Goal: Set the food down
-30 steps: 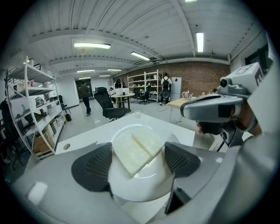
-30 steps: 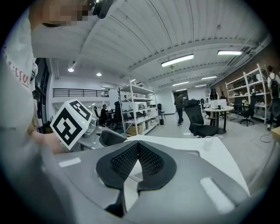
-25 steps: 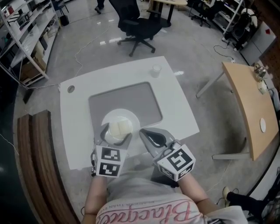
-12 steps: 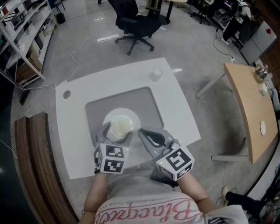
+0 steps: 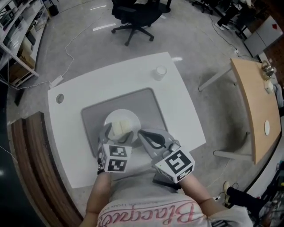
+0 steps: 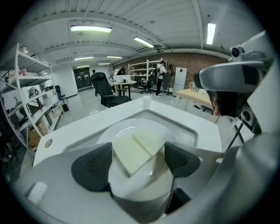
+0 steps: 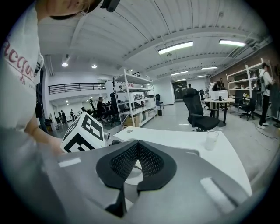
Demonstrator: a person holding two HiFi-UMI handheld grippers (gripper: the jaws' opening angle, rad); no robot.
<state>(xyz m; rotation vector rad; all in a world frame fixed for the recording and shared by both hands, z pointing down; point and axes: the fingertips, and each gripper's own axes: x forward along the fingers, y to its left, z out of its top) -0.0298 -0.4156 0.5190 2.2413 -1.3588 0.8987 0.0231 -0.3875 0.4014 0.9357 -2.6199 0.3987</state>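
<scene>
The left claw [image 5: 118, 134] stands wide open around a white plate [image 5: 126, 114], one dark pad on each side of the plate's near part. The left gripper view shows both pads pressed against the round white body of the plate [image 6: 131, 124], so the claw has hold of it. On the plate lies the food [image 5: 120, 128], pale yellowish slabs, one leaning over the other [image 6: 140, 148]. The plate sits over a gray mat [image 5: 142, 104] in the middle of the white counter [image 5: 88, 84]. No view shows whether its base touches the mat.

The right claw [image 5: 143, 132] is closed. In the right gripper view its two ribbed pads meet face to face with nothing between them [image 7: 136, 157]. It is just beside the plate, to its right, and not touching it.

Only the head view shows both claws side by side. The right gripper view shows the left claw's marker cube [image 7: 83, 131] close on its left.

A small white cup [image 5: 160, 72] stands near the counter's far edge, well apart from the plate. It also shows in the right gripper view [image 7: 211, 140]. Beyond the counter is a black office chair [image 5: 137, 13]. A wooden-topped table [image 5: 255, 106] stands to the right and shelves [image 5: 20, 35] to the left. Nothing lies on the mat between the plate and the cup.
</scene>
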